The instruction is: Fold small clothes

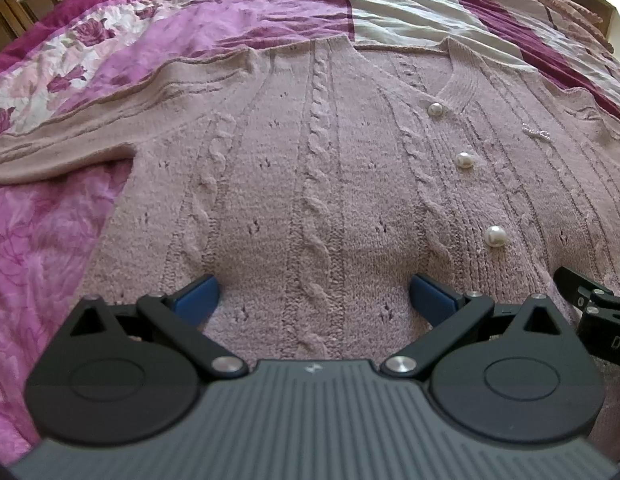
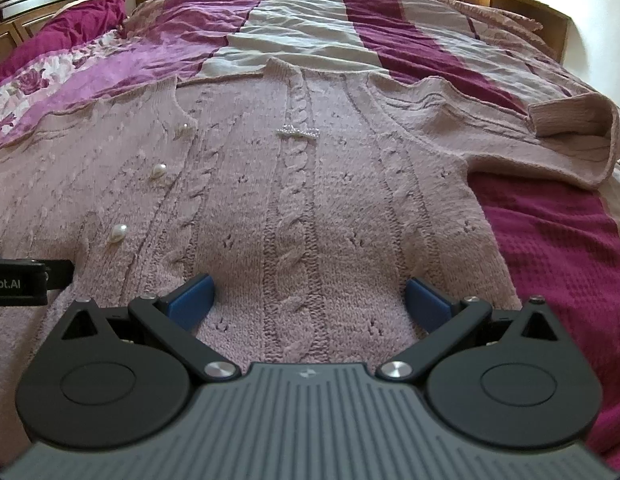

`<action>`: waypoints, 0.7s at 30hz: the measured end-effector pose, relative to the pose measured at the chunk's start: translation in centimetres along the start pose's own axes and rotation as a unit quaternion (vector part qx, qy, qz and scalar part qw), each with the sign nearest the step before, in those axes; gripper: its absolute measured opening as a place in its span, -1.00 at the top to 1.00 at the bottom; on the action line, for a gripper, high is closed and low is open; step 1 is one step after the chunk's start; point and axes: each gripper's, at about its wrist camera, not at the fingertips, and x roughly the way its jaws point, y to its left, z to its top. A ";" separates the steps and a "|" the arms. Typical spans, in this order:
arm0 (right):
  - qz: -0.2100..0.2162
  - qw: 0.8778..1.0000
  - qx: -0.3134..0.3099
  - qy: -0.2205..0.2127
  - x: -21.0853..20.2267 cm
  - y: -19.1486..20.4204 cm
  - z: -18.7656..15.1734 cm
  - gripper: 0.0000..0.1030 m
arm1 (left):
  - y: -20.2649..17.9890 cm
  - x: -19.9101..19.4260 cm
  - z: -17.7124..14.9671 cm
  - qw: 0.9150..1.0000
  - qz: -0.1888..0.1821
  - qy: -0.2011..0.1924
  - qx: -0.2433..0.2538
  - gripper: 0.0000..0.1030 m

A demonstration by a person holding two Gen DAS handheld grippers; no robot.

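**Snag and uneven-fold risk at hem**

While the cardigan lies flat and buttoned on the bed, both grippers hover at its hem, jaws spread, empty. Loose knit may stretch; pearl buttons could catch; bedspread may get pinched too.

Dusty-pink cable-knit cardigan with vertical braided cables, small eyelet holes and white pearl buttons; a silvery beaded bow lies ahead of the right gripper. Both the right gripper and the left gripper are black with blue finger pads. Beyond the cardigan, the bedspread shows magenta, beige and violet stripes; rose-print panel at far left.
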 end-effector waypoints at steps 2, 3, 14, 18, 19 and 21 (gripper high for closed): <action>0.004 1.000 -0.002 0.003 0.0 -0.1 0.1 -1.00 | 0.0 0.1 0.2 1.000 0.001 0.007 -0.001 -1.00; 0.005 1.000 -0.004 0.005 -0.1 -0.1 0.1 -1.00 | 0.0 0.1 0.3 1.000 0.002 0.010 -0.001 -1.00; 0.050 0.998 0.007 0.022 -0.5 -2.0 1.5 -1.00 | 0.4 -0.5 0.8 1.000 -0.008 0.016 0.007 -1.00; 0.057 0.998 0.015 0.008 -1.2 -3.2 2.3 -1.00 | 0.5 -1.0 0.8 1.000 -0.005 0.010 0.010 -1.00; 0.058 0.998 0.014 0.005 -1.3 -3.5 2.6 -1.00 | 0.4 -1.1 0.8 1.000 -0.003 0.008 0.011 -1.00; 0.061 0.998 0.018 -0.003 -1.6 -4.3 3.2 -1.00 | 0.5 -1.2 0.9 1.000 -0.001 0.007 0.011 -1.00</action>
